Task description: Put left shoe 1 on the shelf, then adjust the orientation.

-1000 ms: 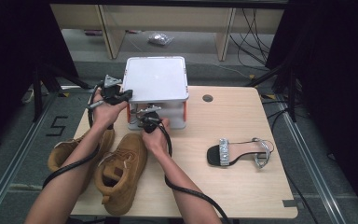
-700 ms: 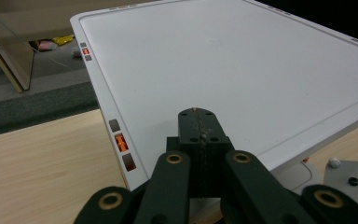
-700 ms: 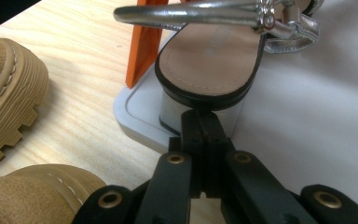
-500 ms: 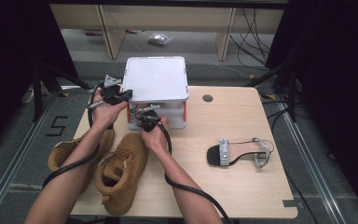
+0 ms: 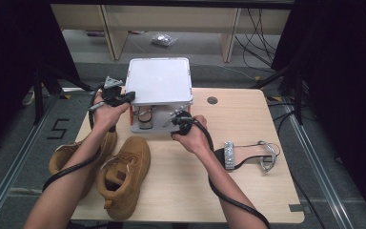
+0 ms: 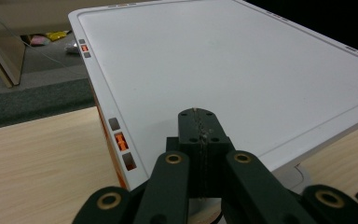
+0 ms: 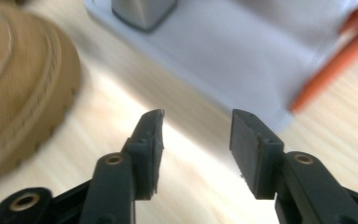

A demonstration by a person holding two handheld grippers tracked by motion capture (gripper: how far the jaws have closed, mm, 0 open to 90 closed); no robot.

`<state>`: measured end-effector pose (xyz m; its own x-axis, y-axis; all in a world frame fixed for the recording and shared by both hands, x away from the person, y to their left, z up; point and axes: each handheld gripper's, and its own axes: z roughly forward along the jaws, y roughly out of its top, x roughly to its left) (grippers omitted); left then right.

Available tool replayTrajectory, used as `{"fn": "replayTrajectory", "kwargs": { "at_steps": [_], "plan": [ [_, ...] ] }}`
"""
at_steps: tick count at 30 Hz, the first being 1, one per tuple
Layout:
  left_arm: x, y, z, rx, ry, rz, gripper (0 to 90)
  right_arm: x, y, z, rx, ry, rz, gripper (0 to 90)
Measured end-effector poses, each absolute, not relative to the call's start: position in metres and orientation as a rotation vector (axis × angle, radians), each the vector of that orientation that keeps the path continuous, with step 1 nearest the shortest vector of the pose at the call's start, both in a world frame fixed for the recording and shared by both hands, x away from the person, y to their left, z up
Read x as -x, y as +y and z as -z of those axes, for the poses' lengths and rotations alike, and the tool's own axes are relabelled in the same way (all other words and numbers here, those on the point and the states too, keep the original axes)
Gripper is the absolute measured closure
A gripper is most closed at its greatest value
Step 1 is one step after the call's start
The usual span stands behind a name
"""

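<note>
A white two-level shoe rack (image 5: pixel 159 81) stands at the table's back. On its lower shelf sits a sandal (image 5: pixel 146 117). My left gripper (image 5: pixel 128 97) is shut, its tips (image 6: pixel 200 126) over the left edge of the rack's white top (image 6: pixel 223 70), with nothing seen between them. My right gripper (image 5: pixel 171 121) hovers in front of the rack's right half. Its jaws (image 7: pixel 196 123) have just been opening and hold nothing. The rack's white base (image 7: pixel 223 51) and an orange post (image 7: pixel 335 60) lie just beyond them.
Two tan boots (image 5: pixel 124 174) (image 5: pixel 69 152) lie at the front left, one also beside the right gripper (image 7: pixel 18 79). A black sandal with a silver strap (image 5: pixel 248 155) lies at the right. A round cable hole (image 5: pixel 212 100) is behind it. Bare wood shows at front right.
My right gripper has pulled back from the rack's lower shelf and moved right, and its jaws have opened. The left hand has stayed put.
</note>
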<state>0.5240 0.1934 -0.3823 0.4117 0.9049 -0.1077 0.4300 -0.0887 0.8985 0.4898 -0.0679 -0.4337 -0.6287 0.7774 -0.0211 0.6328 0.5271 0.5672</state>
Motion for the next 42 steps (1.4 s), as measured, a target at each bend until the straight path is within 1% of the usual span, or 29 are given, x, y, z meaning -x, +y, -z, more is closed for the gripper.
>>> {"fn": "replayTrajectory", "kwargs": {
  "at_steps": [2,6,7,8,9,12,14,16,18,20,22,26,35,36,37,38,40,42],
  "plan": [
    [-0.524,0.193,0.383,-1.696,1.173,-0.621,87.2,-0.487,-0.082,0.432,-1.186,2.528,-0.729,50.8],
    [-0.525,0.191,0.383,-1.684,1.175,-0.625,84.3,-0.482,-0.106,0.431,-1.215,2.542,-0.702,49.8],
    [-0.525,0.191,0.383,-1.682,1.176,-0.627,81.7,-0.481,-0.110,0.431,-1.211,2.545,-0.696,49.0],
    [-0.525,0.190,0.384,-1.680,1.175,-0.628,81.7,-0.479,-0.114,0.430,-1.217,2.551,-0.688,48.2],
    [-0.525,0.190,0.384,-1.677,1.174,-0.630,79.7,-0.477,-0.118,0.431,-1.220,2.552,-0.691,47.5],
    [-0.525,0.190,0.383,-1.670,1.191,-0.651,69.3,-0.472,-0.129,0.432,-1.219,2.558,-0.702,44.7],
    [-0.523,0.192,0.380,-1.651,1.196,-0.659,60.7,-0.468,-0.135,0.433,-1.221,2.565,-0.696,42.4],
    [-0.519,0.193,0.377,-1.637,1.209,-0.645,52.6,-0.464,-0.143,0.432,-1.223,2.571,-0.705,40.3],
    [-0.515,0.194,0.374,-1.621,1.207,-0.629,47.2,-0.459,-0.151,0.430,-1.223,2.572,-0.702,39.2],
    [-0.511,0.195,0.371,-1.625,1.203,-0.642,42.3,-0.456,-0.159,0.428,-1.238,2.565,-0.712,38.4],
    [-0.507,0.194,0.369,-1.625,1.200,-0.640,38.9,-0.454,-0.169,0.426,-1.233,2.551,-0.721,38.1],
    [-0.503,0.193,0.365,-1.625,1.185,-0.651,36.9,-0.450,-0.187,0.424,-1.278,2.546,-0.741,37.2],
    [-0.500,0.191,0.366,-1.619,1.175,-0.652,36.6,-0.441,-0.219,0.414,-1.312,2.524,-0.767,35.9],
    [-0.500,0.192,0.367,-1.621,1.177,-0.652,36.6,-0.441,-0.222,0.413,-1.316,2.511,-0.773,36.9],
    [-0.499,0.192,0.368,-1.620,1.179,-0.652,36.5,-0.442,-0.230,0.408,-1.323,2.498,-0.770,40.8],
    [-0.499,0.193,0.368,-1.620,1.179,-0.652,36.5,-0.442,-0.230,0.408,-1.323,2.498,-0.770,40.8],
    [-0.499,0.194,0.368,-1.622,1.182,-0.652,36.3,-0.444,-0.240,0.404,-1.319,2.479,-0.751,46.3],
    [-0.498,0.194,0.368,-1.628,1.181,-0.657,36.2,-0.447,-0.249,0.400,-1.317,2.485,-0.686,46.6]
  ]
}}
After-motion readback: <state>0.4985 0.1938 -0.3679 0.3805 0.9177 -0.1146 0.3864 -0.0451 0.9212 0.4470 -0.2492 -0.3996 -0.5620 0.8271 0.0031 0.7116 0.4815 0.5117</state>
